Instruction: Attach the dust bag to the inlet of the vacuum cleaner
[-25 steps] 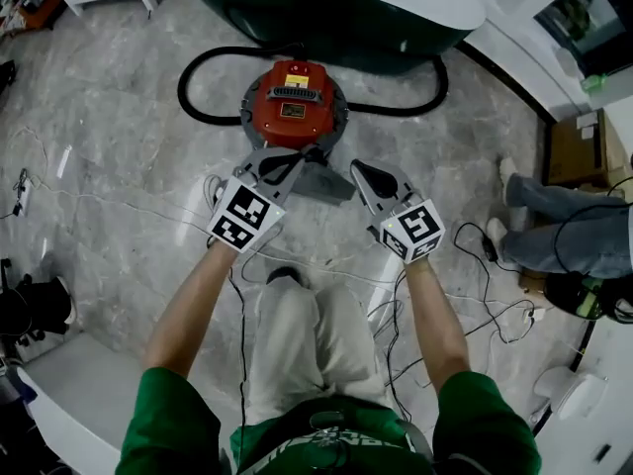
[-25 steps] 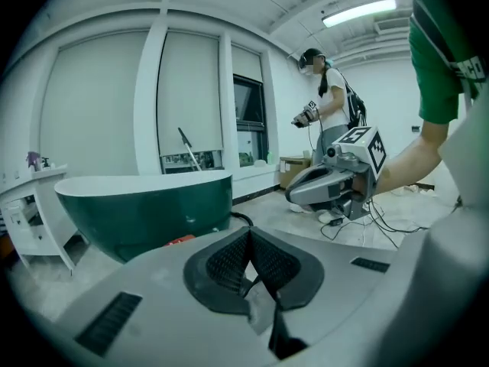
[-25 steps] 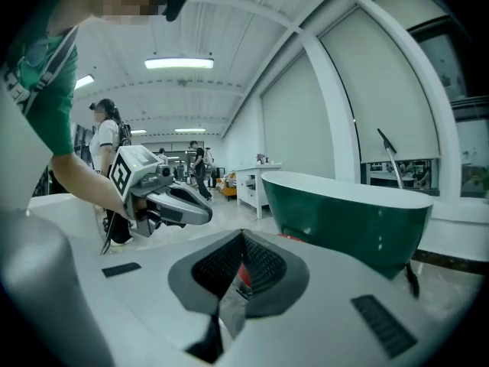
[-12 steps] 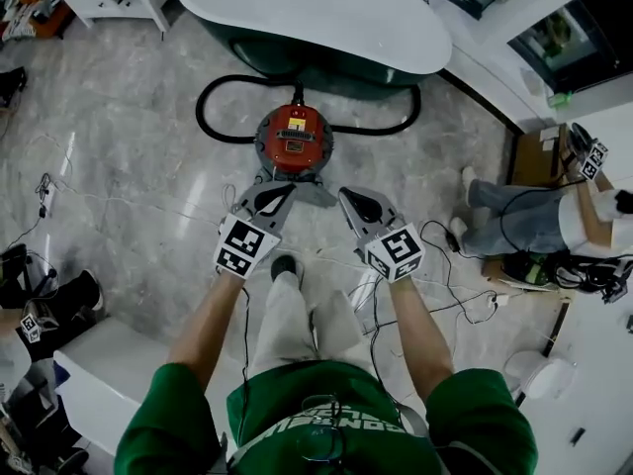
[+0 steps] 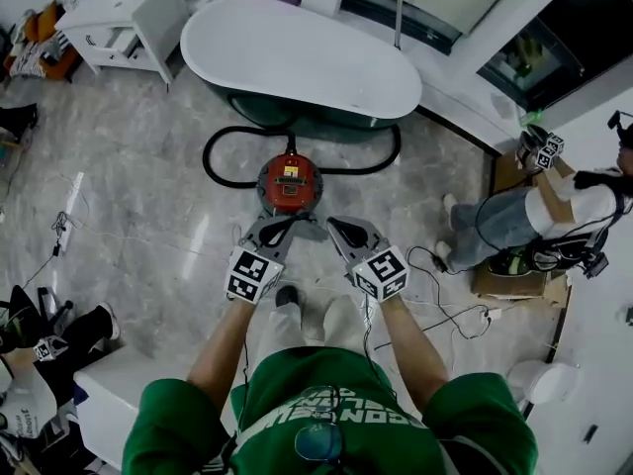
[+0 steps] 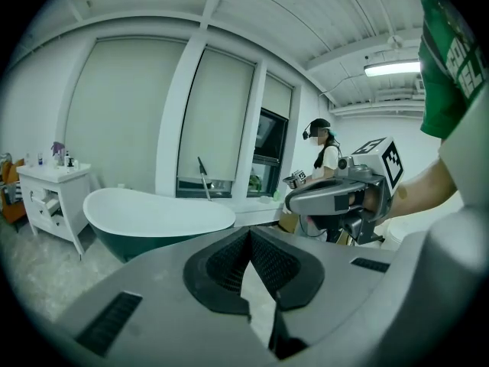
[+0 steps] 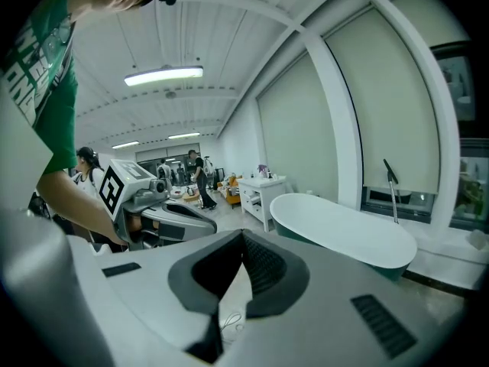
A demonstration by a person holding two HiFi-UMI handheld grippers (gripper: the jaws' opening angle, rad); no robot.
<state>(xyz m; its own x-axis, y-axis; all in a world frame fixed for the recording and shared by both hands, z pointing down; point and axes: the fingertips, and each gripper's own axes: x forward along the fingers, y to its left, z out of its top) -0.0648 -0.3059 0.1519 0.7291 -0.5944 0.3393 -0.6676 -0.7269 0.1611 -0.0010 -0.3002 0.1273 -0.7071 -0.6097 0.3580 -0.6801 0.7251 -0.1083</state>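
The red round vacuum cleaner [image 5: 290, 183] stands on the marble floor in front of the bathtub, far below my hands in the head view. Its black hose [image 5: 224, 162] loops behind it. A grey piece [image 5: 309, 228] lies at the vacuum's near side; I cannot tell what it is. My left gripper [image 5: 281, 226] and right gripper [image 5: 338, 228] hover side by side high above the floor, both on the near side of the vacuum. In the left gripper view the left gripper [image 6: 248, 235] is shut and holds nothing. In the right gripper view the right gripper [image 7: 243, 239] is likewise shut and holds nothing.
A white bathtub [image 5: 297, 57] with a dark green shell stands behind the vacuum. A white cabinet [image 5: 129, 18] is at the upper left. Cables [image 5: 445, 310] trail over the floor at the right, near a seated person [image 5: 514, 216] and a cardboard box [image 5: 506, 283].
Both grippers have risen well above the floor together with the head camera. The vacuum looks smaller and farther below. Both grippers stayed shut and hold nothing.
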